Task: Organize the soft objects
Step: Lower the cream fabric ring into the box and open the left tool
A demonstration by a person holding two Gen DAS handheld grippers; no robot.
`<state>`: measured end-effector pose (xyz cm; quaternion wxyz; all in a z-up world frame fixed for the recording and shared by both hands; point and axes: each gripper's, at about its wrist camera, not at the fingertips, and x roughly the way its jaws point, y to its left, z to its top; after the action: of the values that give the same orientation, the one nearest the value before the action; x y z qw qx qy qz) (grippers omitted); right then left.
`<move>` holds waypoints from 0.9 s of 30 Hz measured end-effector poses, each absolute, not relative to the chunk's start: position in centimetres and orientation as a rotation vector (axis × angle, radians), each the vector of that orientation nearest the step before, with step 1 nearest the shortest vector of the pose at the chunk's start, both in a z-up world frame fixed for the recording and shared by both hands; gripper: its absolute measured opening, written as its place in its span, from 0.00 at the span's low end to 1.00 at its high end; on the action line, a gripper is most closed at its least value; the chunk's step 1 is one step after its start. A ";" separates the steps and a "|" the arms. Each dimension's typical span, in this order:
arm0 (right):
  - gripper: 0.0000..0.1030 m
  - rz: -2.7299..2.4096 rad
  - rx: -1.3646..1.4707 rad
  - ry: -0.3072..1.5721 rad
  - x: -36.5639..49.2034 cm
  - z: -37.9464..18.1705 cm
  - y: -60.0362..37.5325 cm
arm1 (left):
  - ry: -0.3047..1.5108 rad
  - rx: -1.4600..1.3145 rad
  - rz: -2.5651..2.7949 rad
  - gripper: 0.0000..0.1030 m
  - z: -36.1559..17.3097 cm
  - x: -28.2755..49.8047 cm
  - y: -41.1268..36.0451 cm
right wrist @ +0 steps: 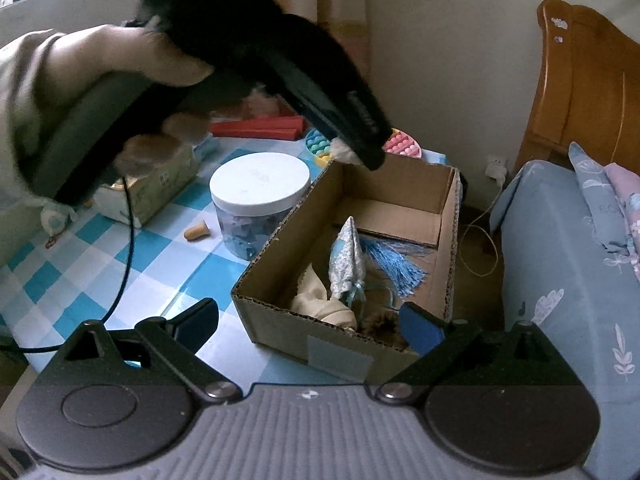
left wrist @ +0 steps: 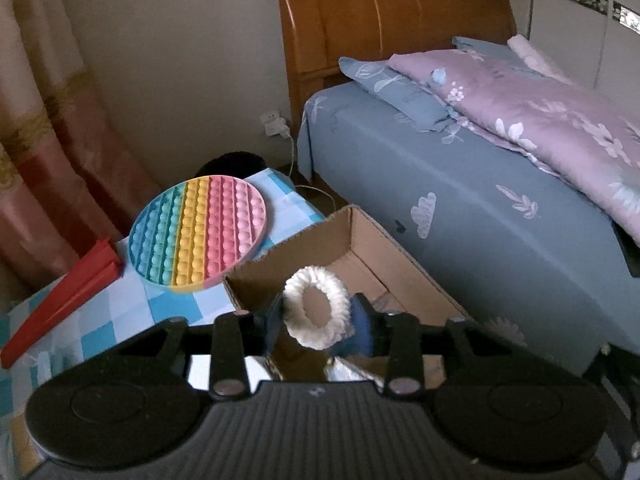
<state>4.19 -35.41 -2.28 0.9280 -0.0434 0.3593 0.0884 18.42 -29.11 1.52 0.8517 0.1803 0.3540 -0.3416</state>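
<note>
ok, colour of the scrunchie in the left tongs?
White. The scrunchie, a ribbed ring, shows best in the left wrist view, above the cardboard box.

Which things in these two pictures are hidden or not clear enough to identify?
- Right wrist view: the white scrunchie in the left tongs shows only as a white tip, covered by the black tool.
- Left wrist view: the cardboard box floor, blocked by the scrunchie.
- Right wrist view: the jar contents, too small.

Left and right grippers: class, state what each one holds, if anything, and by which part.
The left gripper pinches the white scrunchie across its ring, pads on opposite outer sides. The right gripper is open and holds nothing.
</note>
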 end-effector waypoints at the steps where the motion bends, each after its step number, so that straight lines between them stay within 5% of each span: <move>1: 0.96 0.182 -0.088 0.737 4.2 -2.3 -35.4 | 0.748 0.379 -0.717 0.74 1.4 18.8 -29.3; 11: 0.99 0.190 -0.074 0.724 4.2 -2.0 -35.3 | 0.742 0.365 -0.697 0.88 1.4 18.1 -28.4; 27: 1.00 0.199 -0.090 0.700 1.8 -0.4 -31.8 | 0.670 0.301 -0.628 0.97 3.8 12.7 -21.8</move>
<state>1.80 -31.81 -0.37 0.9335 -0.0438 0.3422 0.0974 12.74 -21.75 3.82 0.8855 0.1448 0.3223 -0.3017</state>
